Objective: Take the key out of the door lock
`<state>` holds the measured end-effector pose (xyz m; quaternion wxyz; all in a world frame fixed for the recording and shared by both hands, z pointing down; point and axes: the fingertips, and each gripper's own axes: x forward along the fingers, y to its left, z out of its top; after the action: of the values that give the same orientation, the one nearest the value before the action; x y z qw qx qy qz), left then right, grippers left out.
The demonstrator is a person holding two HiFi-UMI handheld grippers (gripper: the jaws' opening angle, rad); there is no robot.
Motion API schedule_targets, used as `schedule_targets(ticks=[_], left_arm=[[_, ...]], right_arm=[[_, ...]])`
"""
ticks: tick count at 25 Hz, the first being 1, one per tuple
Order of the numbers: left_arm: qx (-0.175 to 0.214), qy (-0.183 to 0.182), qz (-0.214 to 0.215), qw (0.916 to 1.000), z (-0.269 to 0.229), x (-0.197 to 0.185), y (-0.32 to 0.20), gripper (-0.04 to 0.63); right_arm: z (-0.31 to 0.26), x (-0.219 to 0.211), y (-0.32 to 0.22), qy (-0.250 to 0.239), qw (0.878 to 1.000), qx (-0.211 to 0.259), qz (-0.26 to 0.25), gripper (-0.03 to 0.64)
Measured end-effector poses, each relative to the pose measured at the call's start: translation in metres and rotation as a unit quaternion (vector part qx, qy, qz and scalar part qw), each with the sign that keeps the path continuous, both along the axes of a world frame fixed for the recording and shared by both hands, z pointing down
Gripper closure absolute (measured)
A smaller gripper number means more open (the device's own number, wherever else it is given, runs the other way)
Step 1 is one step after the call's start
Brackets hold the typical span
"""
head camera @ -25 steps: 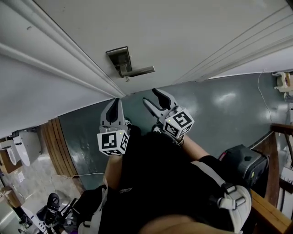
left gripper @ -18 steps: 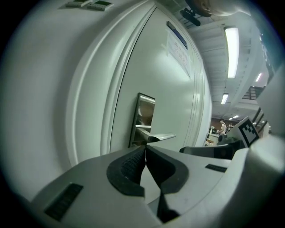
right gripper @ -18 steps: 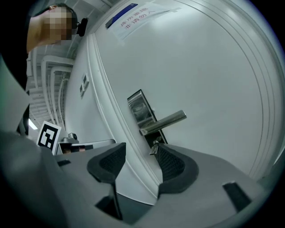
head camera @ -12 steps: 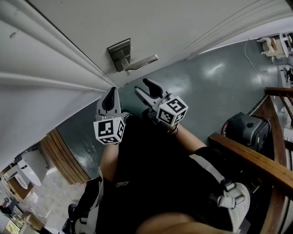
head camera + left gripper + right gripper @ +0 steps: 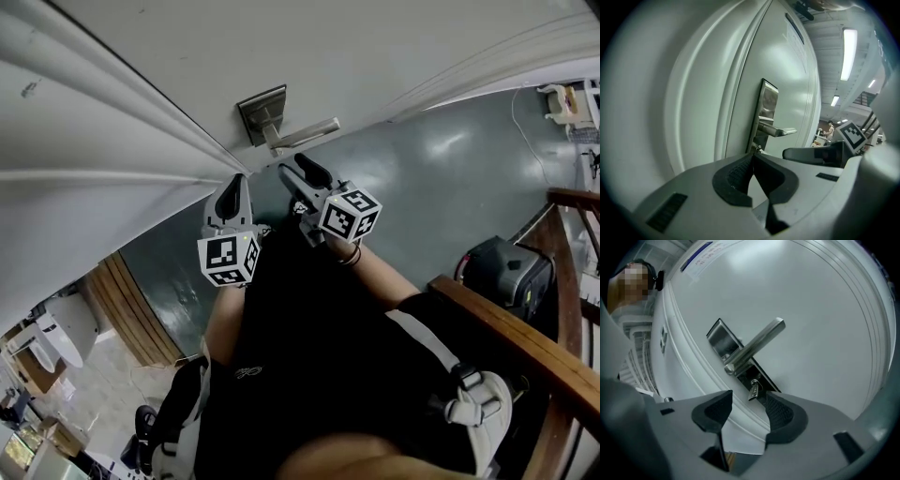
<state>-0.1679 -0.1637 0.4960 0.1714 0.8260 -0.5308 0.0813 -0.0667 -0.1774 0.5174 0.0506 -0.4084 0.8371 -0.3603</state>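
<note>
1. My left gripper (image 5: 752,161) is held back from the white door (image 5: 792,84), its 2 jaws pressed together on nothing.
2. My right gripper (image 5: 748,405) is closer in, jaws spread wide and empty.
3. Just past their tips, the key (image 5: 753,391) sits in the lock plate (image 5: 719,338).
4. Above the key, the lever handle (image 5: 757,347) juts out from that plate.

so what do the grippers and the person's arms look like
Left gripper and right gripper match: light grey plastic bodies, two tapering jaws lined with black ribbed pads, and a white cube of black square markers at the rear. The person wears a black top and a dark band on the right wrist.
</note>
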Motion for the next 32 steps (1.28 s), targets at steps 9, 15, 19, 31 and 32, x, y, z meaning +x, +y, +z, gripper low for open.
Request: schedule_targets(ticks=[9,15,19,31,32], left_arm=[[-0.014,-0.001,-0.028,0.9995,0.011,0.0,-0.008,0.572],[-0.014,-0.006,-0.046,0.9988,0.011,-0.004,-0.011,0.572],[-0.014,-0.006,-0.055,0.9984,0.01,-0.007,-0.011,0.572],[-0.015,0.011,-0.064,0.9978,0.01,-0.01,-0.006,0.572],[-0.016,0.012,-0.064,0.9977,0.01,-0.011,-0.006,0.572]], right_arm=[[0.011,-0.009,-0.025,-0.034,0.999,-0.015,-0.014,0.387],[0.015,-0.016,-0.04,-0.101,0.994,-0.051,-0.011,0.4],[0.015,-0.02,-0.049,-0.157,0.984,-0.079,0.002,0.424],[0.017,-0.026,-0.059,-0.262,0.956,-0.125,0.039,0.547],[0.019,-0.025,-0.06,-0.269,0.953,-0.133,0.047,0.563]])
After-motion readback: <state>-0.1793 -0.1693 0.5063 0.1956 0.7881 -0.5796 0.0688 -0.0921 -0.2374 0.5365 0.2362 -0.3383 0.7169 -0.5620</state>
